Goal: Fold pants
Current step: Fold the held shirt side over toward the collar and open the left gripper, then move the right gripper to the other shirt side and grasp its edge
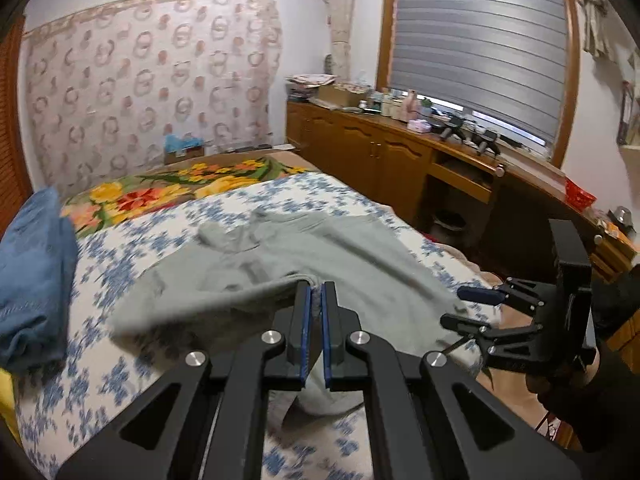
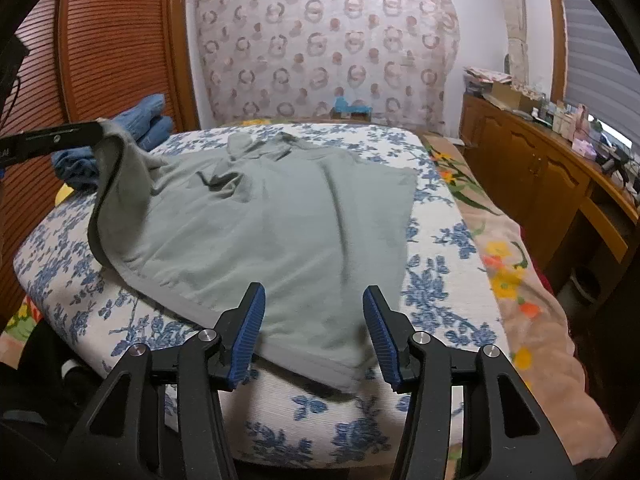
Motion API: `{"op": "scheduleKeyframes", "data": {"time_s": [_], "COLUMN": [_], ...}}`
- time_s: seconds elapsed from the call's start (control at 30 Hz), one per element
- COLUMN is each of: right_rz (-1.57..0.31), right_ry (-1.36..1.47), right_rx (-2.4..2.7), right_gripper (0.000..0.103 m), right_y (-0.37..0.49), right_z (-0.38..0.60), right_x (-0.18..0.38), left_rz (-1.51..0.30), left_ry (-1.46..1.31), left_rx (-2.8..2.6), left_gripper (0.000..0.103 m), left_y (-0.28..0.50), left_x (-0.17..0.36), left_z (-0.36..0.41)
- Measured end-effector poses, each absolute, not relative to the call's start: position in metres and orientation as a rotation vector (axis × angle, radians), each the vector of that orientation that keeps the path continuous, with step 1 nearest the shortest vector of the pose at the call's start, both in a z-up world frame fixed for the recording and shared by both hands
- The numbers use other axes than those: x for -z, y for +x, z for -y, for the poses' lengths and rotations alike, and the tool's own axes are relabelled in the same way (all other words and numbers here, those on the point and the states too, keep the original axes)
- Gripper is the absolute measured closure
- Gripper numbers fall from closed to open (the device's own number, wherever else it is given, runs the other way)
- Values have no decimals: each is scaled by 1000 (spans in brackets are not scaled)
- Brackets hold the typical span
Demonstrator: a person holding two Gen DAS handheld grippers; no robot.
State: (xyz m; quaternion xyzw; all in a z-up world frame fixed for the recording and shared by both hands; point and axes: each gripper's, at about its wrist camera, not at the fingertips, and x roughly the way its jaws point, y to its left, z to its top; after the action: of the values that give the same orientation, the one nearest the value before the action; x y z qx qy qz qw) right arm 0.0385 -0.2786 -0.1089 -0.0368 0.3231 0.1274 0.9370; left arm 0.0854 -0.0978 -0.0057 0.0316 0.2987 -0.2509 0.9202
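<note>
Grey-green pants [image 2: 272, 220] lie spread on the blue-flowered bed cover [image 2: 440, 280]. My left gripper [image 1: 316, 300] is shut on one edge of the pants [image 1: 340, 264] and lifts it off the bed; in the right wrist view its finger [image 2: 60, 138] shows at the left, holding up the raised corner. My right gripper [image 2: 314, 320] is open, just above the near edge of the pants. It also shows in the left wrist view [image 1: 470, 308] at the right, open by the bed's edge.
Folded blue clothes [image 1: 32, 280] lie on the bed's left side. A bright floral blanket [image 1: 180, 188] lies at the far end. A wooden sideboard [image 1: 420, 160] with clutter runs along the right under the window. A wooden slatted door [image 2: 100, 40] stands to the left.
</note>
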Motion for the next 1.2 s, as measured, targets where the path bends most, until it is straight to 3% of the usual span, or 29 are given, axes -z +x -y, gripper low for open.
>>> {"op": "scheduleKeyframes", "data": {"time_s": [0.33, 0.4, 0.43, 0.53, 0.63, 0.73, 0.97, 1.2], "right_rz": [-647, -648, -647, -646, -648, -650, -651, -624], "right_ry": [-58, -59, -58, -50, -41, -42, -33, -38], "right_rx": [-242, -241, -241, -239, -241, -246, -281, -325], "right_gripper": [53, 53, 53, 53, 53, 53, 62, 65], "right_y": [32, 33, 33, 33, 33, 34, 38, 45], "right_z": [296, 297, 298, 300, 302, 300, 290, 275], "right_x": [105, 105, 105, 105, 106, 107, 103, 88], "left_rz": [-634, -641, -643, -643, -642, -663, -744, -812], "left_ry": [92, 101, 108, 104, 101, 87, 66, 72], "left_rx": [569, 554, 545, 535, 507, 499, 412, 370], "left_gripper": [102, 97, 94, 69, 60, 44, 44, 44], "left_y": [99, 98, 98, 98, 97, 97, 100, 98], "left_x": [2, 6, 7, 11, 11, 19, 52, 79], "left_z": [133, 132, 132, 127, 119, 108, 79, 70]}}
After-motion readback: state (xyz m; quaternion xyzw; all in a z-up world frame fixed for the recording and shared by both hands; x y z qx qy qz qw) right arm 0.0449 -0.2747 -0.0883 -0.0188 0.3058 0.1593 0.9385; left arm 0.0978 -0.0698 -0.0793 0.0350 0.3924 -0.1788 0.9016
